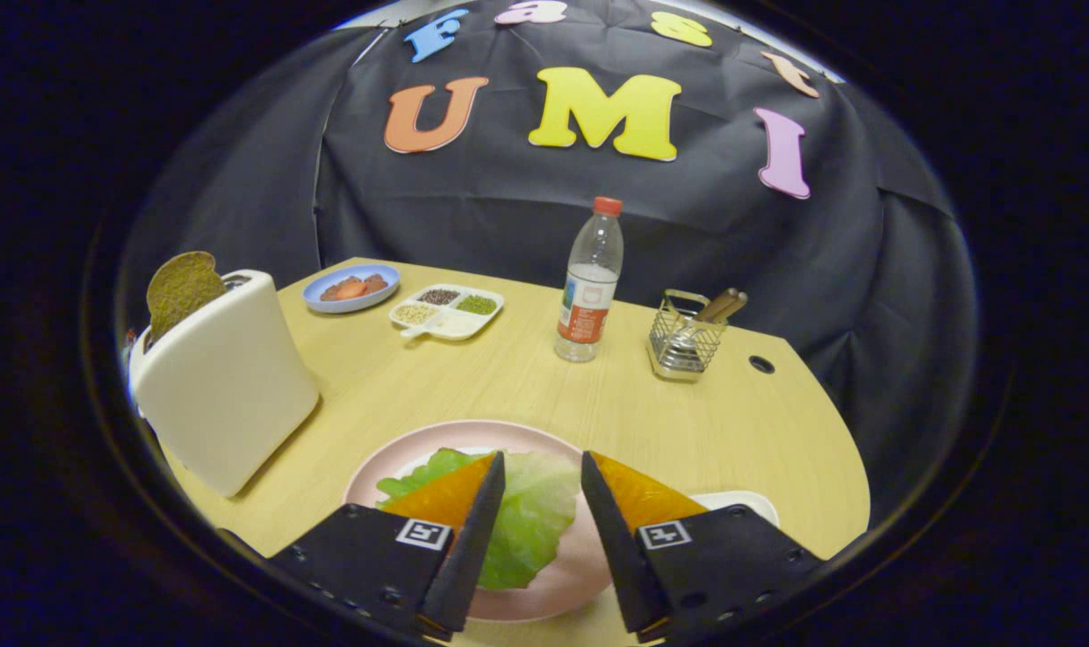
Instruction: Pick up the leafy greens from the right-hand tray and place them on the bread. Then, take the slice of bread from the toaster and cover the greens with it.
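Your hand-held gripper (543, 467) hovers low over the near edge of the worktop (526, 377), its two fingers spread apart with nothing held between them. In the gap between them, and partly under the left finger, the leafy greens (531, 517) lie on a pink plate (473, 436); whether bread sits beneath the leaf cannot be told. Just beyond the right finger, the rim of a white tray (733, 497) peeks out. To the left stands a white toaster (225, 382) with a brown slice of bread (182, 288) sticking up from its slot. Farther back, past the middle of the worktop, stand a clear bottle (589, 283) with a red cap and a wire basket (684, 341) holding utensils. Farthest away sit a white divided dish (446, 313) of grains and — beside it — a blue plate (351, 289) of food.
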Demonstrator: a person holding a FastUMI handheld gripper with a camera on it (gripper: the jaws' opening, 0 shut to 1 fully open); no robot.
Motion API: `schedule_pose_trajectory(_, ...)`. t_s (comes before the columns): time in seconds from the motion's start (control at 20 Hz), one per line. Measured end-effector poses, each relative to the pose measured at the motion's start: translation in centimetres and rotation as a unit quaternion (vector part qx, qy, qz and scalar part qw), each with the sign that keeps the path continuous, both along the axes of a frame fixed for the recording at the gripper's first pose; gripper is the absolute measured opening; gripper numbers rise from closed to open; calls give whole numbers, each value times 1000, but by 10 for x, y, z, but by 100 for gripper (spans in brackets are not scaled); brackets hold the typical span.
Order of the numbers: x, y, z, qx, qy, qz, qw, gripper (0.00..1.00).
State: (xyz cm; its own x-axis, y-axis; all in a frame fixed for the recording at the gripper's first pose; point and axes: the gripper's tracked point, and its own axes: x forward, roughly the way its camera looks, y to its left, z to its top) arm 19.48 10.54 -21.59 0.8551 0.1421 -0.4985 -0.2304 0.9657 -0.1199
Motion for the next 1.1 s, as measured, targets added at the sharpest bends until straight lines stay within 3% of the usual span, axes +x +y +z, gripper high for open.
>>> schedule_pose_trajectory(0.1, -10, 7, 17, 23, -21, 6, 999, 79)
schedule_pose_trajectory(0.4, -52, 32, 79, 31, -103, 12, 994, 97)
schedule_pose_trajectory(0.7, -86, 91, 126, 39, -145, 43, 988, 97)
schedule_pose_trajectory(1.1, -99, 175, 138, 103, -107, 50, 988, 96)
